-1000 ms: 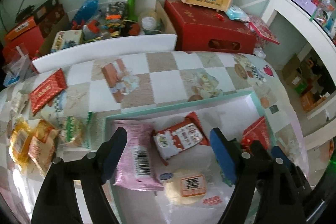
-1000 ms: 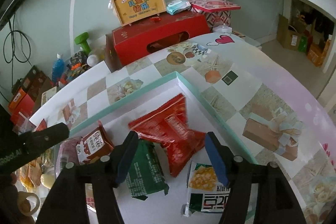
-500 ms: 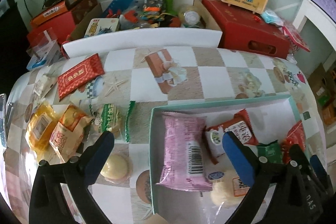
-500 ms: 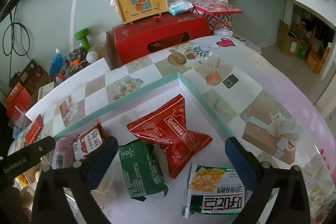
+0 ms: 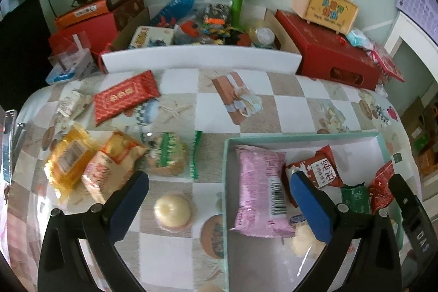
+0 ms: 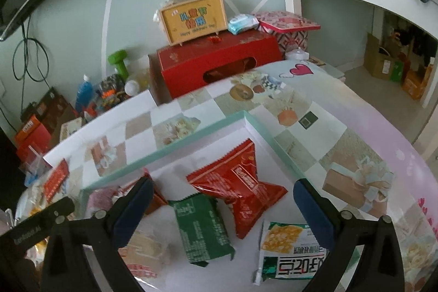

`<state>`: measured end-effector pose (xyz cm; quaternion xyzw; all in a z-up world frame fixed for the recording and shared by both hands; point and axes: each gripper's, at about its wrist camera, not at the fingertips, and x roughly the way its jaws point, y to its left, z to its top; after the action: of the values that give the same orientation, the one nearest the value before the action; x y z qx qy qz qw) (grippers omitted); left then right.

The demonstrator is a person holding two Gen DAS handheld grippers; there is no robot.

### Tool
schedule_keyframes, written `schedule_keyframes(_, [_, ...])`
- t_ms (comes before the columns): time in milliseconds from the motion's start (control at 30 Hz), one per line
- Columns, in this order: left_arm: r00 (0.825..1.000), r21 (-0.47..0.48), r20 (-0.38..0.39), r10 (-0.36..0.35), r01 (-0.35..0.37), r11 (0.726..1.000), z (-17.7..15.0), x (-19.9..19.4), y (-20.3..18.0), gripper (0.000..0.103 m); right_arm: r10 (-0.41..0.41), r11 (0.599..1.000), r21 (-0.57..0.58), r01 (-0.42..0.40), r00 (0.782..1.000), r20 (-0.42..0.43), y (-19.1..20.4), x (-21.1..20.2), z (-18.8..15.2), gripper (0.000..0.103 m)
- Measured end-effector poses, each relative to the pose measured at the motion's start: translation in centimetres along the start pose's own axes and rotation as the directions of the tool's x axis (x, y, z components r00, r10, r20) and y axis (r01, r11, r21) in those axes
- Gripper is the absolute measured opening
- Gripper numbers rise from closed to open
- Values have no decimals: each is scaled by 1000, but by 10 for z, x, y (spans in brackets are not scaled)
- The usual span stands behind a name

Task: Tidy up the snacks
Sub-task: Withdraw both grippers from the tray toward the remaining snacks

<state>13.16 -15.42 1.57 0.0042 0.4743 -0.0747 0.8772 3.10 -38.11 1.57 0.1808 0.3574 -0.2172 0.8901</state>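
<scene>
Both hand-held grippers, left (image 5: 219, 199) and right (image 6: 220, 205), just opened wide, nothing gripped. Crinkled red foil snack packet (image 6: 241, 188) lies in mint-rimmed white tray (image 6: 175, 142), near its far corner, on worktop (image 5: 301, 103).

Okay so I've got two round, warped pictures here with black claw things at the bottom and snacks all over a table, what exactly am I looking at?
Each picture comes from a wide-angle camera mounted on a hand-held gripper; a person carries one in each hand. The black arms with blue pads at the bottom are that gripper's own fingers.

The left gripper looks at the tiled tablecloth, where loose snacks wait: a round pastry, a yellow packet, a flat red packet.

The right gripper looks into the teal-rimmed box, where sorted snacks lie: a red bag, a green packet, a corn snack packet. The pink packet lies in that box too.

Both grippers have just opened wide; neither holds anything.
</scene>
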Motion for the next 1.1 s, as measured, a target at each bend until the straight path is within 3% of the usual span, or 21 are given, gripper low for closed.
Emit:
schedule_keyframes(133, [1000,-27,19,1,-1,1000,-2,-12,23,102,45,999,-12,-45,999,-3,10,-5,2,103])
schedule_keyframes(367, [996,-105,58,66,-60,993,-8,-33,86,102,81,994,-79,-82,997,-16,43,-9,0,103])
schedule_keyframes(567, [993,-195,64,96,-82,977,-15,-44,142,102,194,978,-67,-196,980,-38,70,-14,-5,103])
schedule_keyframes(767, [995,-241,39,96,-84,967,-16,-37,184,102,277,949,-149,-278,960,-32,115,-26,-14,103])
schedule_keyframes(967, [989,-196,13,144,-139,971,-14,-25,210,102,302,912,-270,-308,951,-64,163,-29,-32,101])
schedule_keyframes(1100, [992,-174,-10,127,-127,977,-13,-12,220,102,335,885,-304,-354,935,-115,187,-25,-47,94])
